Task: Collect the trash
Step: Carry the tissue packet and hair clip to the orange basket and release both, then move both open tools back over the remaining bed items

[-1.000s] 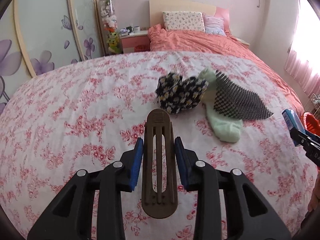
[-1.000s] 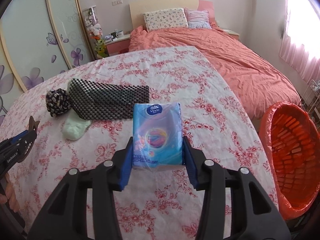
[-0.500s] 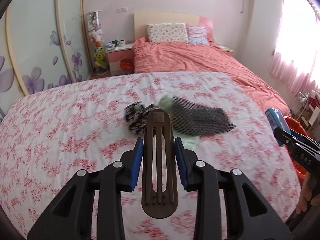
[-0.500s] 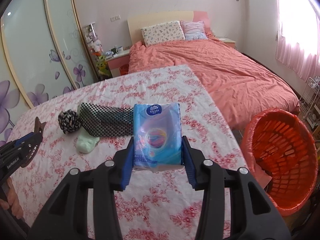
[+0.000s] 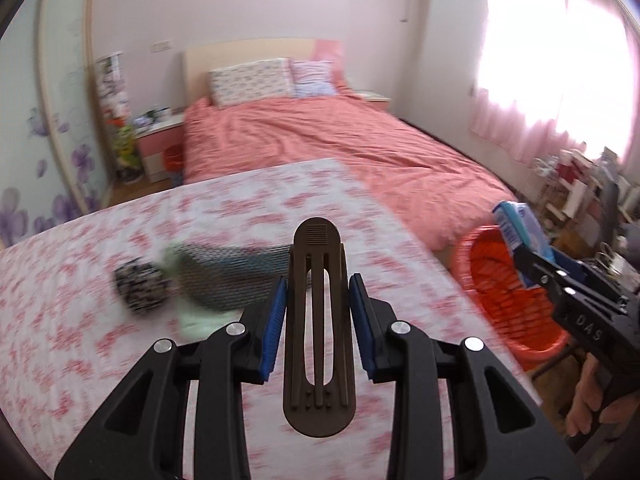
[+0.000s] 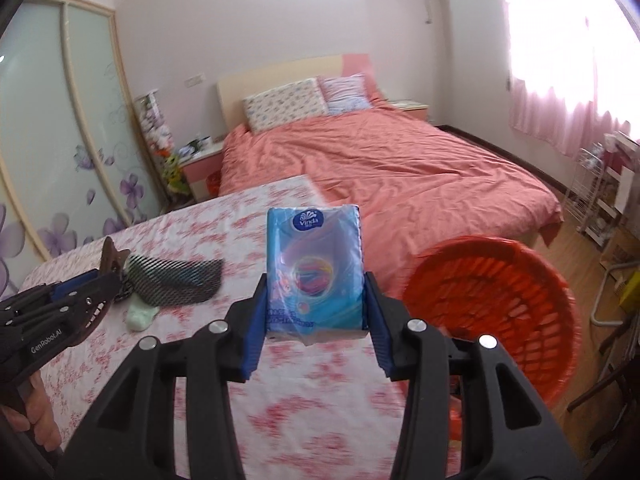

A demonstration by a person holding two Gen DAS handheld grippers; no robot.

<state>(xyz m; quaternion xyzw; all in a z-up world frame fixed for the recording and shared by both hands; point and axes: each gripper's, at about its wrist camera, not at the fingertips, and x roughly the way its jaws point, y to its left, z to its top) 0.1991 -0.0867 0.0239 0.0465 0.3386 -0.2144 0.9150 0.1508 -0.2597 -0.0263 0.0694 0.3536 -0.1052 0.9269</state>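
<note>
Pinched between the blue pads [image 6: 256, 320] of the right gripper [image 6: 316, 300]: a blue plastic-wrapped tissue pack [image 6: 316, 268], upright, printed face toward the camera, top end poking out past the fingertips. Gripped low on both side faces, probably so that the soft wrap would not slide. Carried in the air, off the bedding.

Just to the right of those fingers and lower down: a round orange plastic lattice basket [image 6: 500, 304], mouth open upward. Judged to be the bin for the trash, hence the pack held near its rim.

Clamped in the left gripper [image 5: 318, 316]: a brown slotted plastic piece [image 5: 319, 320] with rounded ends, lengthwise along the fingers, sticking out beyond the tips and back toward the camera. Caught by its narrow edges at mid-length, likely for balance. Also held clear of the bed.

Beyond the left fingertips and a little to their left, lying on the pink-flowered white bedspread [image 5: 80, 360]: a black mesh mat [image 5: 236, 276], a pale green sock [image 6: 140, 316] partly under it, and a dark flowery bundle [image 5: 140, 292] beside it. Blurred there, so finer detail not readable.
</note>
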